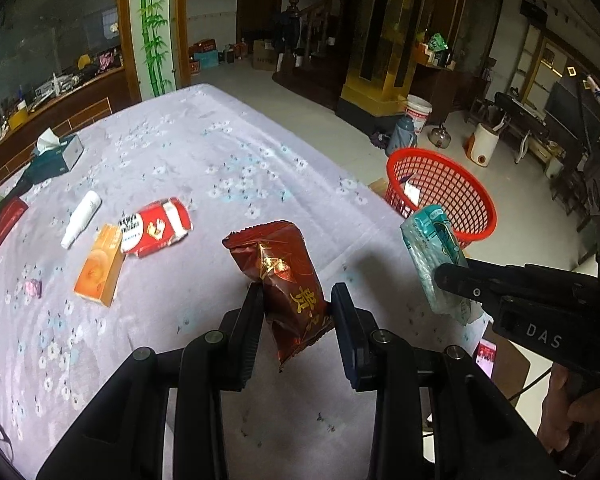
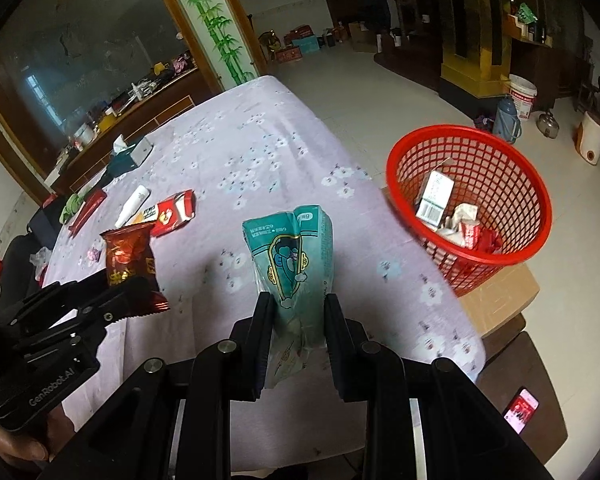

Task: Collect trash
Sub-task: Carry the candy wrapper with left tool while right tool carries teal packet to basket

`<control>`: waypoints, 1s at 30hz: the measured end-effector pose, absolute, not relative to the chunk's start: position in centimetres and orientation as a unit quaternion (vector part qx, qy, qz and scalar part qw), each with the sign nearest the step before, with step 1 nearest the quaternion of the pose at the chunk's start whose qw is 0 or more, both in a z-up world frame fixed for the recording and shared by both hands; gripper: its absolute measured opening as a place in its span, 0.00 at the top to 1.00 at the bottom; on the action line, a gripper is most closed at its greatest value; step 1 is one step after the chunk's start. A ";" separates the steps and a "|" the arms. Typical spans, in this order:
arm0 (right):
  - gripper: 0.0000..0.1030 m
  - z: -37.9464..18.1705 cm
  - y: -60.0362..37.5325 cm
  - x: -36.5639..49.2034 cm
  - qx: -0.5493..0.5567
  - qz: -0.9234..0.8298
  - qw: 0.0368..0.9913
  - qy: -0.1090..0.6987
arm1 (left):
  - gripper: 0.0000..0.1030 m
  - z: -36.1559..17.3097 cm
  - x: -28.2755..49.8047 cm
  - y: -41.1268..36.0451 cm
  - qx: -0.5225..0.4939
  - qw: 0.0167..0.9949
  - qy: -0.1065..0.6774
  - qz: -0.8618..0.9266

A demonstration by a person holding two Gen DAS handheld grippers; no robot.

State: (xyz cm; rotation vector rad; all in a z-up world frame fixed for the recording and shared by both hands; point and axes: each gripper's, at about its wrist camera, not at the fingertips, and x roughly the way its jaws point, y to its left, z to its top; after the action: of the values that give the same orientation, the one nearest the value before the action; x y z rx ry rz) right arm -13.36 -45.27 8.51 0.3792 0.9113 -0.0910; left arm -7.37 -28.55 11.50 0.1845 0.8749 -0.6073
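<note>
**Two wrappers held above the surface**

The left tool is squeezed tight on a dark red snack wrapper. The wrapper sits between its two fingers and sticks up past the tips. The right tool is squeezed tight on a teal tissue pack, which also stands up between its fingers. Both things hang above the purple flowered surface. The red basket stands off the right edge of the surface, on a cardboard box, with some trash already inside. A red packet, an orange box and a white bottle lie on the surface, well apart from both tools.
</note>
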 end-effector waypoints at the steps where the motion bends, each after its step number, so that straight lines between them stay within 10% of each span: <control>1: 0.74 8.7 -45.6 -13.3 0.182 -0.046 0.880 0.437 | 0.68 11.7 -7.3 -28.7 0.087 0.858 0.415 -0.291; 30: 0.74 12.4 -57.1 -14.3 0.201 -0.124 0.885 0.401 | 0.68 13.9 -5.7 -41.2 0.118 0.852 0.367 -0.354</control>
State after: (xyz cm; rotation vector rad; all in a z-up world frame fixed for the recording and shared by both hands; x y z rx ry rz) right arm -14.34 -57.12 12.39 0.4173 0.8340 -0.2580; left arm -5.74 -41.22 13.94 0.2485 0.7731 -0.7455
